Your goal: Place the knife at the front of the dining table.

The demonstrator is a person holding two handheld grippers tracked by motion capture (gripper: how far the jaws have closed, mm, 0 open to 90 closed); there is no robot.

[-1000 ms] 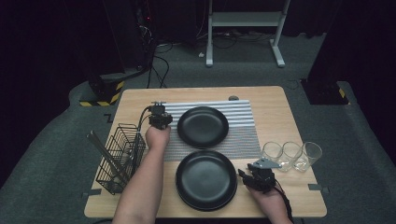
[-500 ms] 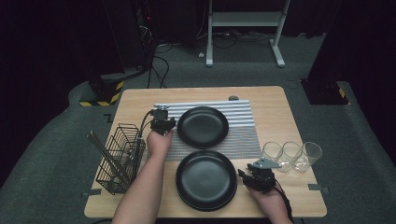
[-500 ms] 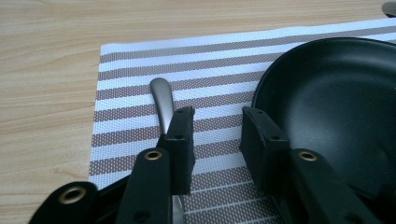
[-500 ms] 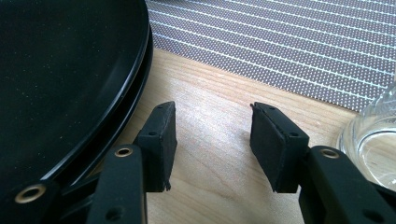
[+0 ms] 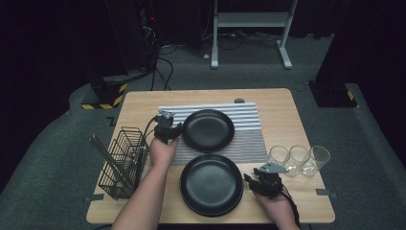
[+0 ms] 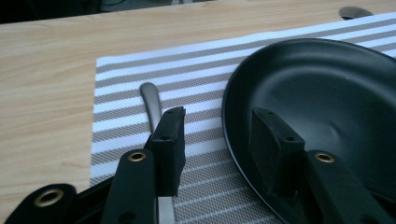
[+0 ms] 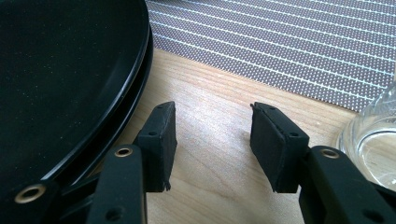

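Lying on the striped mat (image 6: 140, 77) just left of the far black plate (image 6: 322, 107), the piece of cutlery (image 6: 150, 100) has its long axis running from the near edge toward the far edge of the tabletop (image 5: 143, 103), rounded handle end pointing away from the person; which kind of cutlery it is cannot be told, since its near end is hidden behind the jaw; the left tool (image 6: 217, 140) has just been opening and stands about half wide, one jaw over the handle, the other over the plate's rim, nothing pressed between the pads; in the high view the left tool (image 5: 167, 130) sits by the mat's left edge, with the wire basket (image 5: 122, 163) near the tabletop's left edge; the right tool (image 7: 212, 140) hovers over bare wood, half open and empty, between the near stacked plates (image 7: 65, 79) and the glasses (image 5: 299, 158); open wood lies along the near right corner.
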